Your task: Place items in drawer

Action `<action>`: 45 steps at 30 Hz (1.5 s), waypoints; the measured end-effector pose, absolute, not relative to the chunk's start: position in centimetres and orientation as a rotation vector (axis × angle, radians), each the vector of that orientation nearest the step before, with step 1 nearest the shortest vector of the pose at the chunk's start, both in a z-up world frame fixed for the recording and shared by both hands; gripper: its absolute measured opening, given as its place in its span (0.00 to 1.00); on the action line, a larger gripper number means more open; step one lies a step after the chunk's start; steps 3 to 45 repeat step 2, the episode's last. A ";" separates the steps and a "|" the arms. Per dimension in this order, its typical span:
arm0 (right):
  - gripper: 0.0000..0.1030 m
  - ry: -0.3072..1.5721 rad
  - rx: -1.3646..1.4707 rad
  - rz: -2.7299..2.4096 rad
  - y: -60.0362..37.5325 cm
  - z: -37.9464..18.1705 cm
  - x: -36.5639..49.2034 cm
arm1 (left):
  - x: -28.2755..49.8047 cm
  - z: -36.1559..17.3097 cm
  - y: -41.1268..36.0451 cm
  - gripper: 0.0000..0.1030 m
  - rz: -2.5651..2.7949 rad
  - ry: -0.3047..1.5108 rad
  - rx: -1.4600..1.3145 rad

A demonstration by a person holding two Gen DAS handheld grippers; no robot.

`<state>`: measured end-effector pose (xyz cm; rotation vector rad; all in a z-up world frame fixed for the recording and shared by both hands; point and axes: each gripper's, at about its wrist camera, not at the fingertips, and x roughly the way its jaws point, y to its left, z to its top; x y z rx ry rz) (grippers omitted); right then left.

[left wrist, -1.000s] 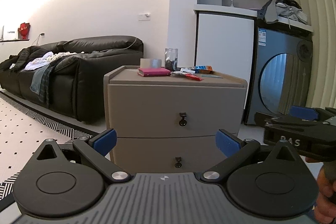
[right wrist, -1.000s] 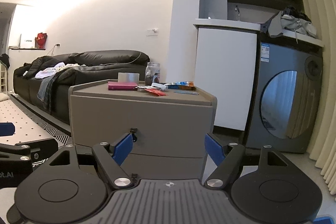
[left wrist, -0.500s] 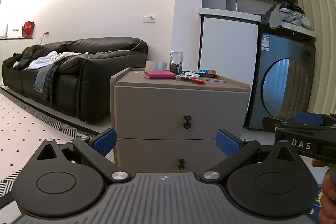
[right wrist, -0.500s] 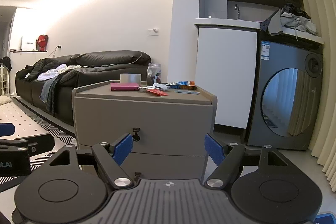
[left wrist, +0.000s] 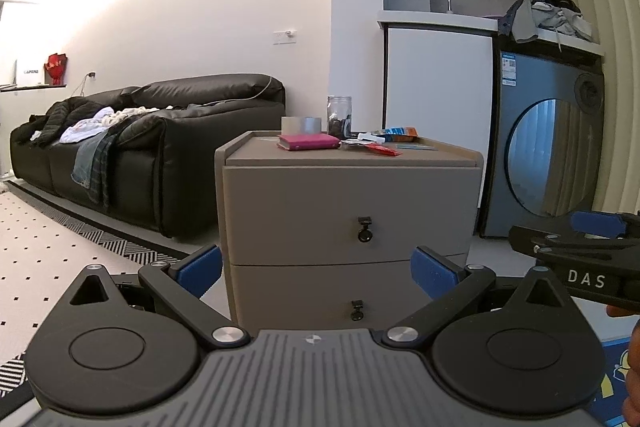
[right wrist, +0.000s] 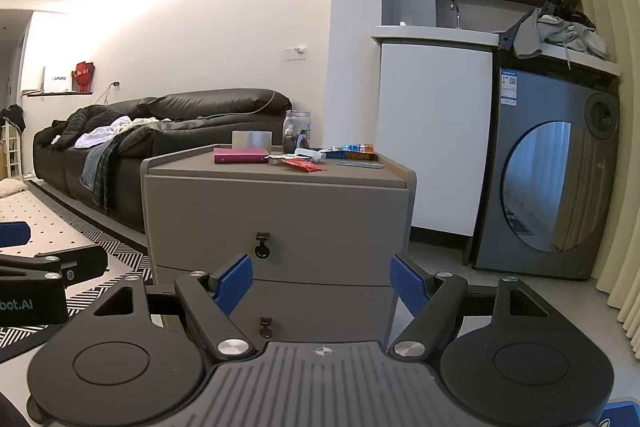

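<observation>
A grey two-drawer cabinet (left wrist: pixel 348 195) (right wrist: pixel 276 215) stands ahead, both drawers closed, each with a small black ring pull (left wrist: pixel 364 233) (right wrist: pixel 262 249). On its top lie a pink notebook (left wrist: pixel 308 141) (right wrist: pixel 240 155), a tape roll (left wrist: pixel 301 125), a glass jar (left wrist: pixel 339 117) (right wrist: pixel 296 131), a red packet (left wrist: pixel 383 149) (right wrist: pixel 302 165) and a blue-orange packet (left wrist: pixel 396 133) (right wrist: pixel 350 149). My left gripper (left wrist: pixel 316 269) is open and empty, short of the cabinet front. My right gripper (right wrist: pixel 322 281) is open and empty too.
A black leather sofa (left wrist: pixel 140 143) with clothes on it stands left of the cabinet, on a patterned rug (left wrist: pixel 60 247). A washing machine (right wrist: pixel 548 179) and a white counter unit (right wrist: pixel 436 131) stand to the right. A hand (left wrist: pixel 632 367) shows at the right edge.
Both grippers have drawn slightly nearer to the cabinet and shifted view a little to the left; both stay open and empty. The items on top have not moved.
</observation>
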<state>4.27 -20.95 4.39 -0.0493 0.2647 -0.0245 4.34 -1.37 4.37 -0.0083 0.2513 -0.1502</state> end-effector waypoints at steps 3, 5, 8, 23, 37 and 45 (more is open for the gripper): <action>0.76 0.265 -0.048 -0.021 -20.9 4.4 4.2 | 4.3 4.4 -1.2 1.00 -0.154 0.250 -0.014; 0.76 0.265 -0.048 -0.021 -20.9 4.4 4.2 | 4.3 4.4 -1.2 1.00 -0.154 0.250 -0.014; 0.76 0.265 -0.048 -0.021 -20.9 4.4 4.2 | 4.3 4.4 -1.2 1.00 -0.154 0.250 -0.014; 0.76 0.265 -0.048 -0.021 -20.9 4.4 4.2 | 4.3 4.4 -1.2 1.00 -0.154 0.250 -0.014; 0.76 0.265 -0.048 -0.021 -20.9 4.4 4.2 | 4.3 4.4 -1.2 1.00 -0.154 0.250 -0.014; 0.76 0.265 -0.048 -0.021 -20.9 4.4 4.2 | 4.3 4.4 -1.2 1.00 -0.154 0.250 -0.014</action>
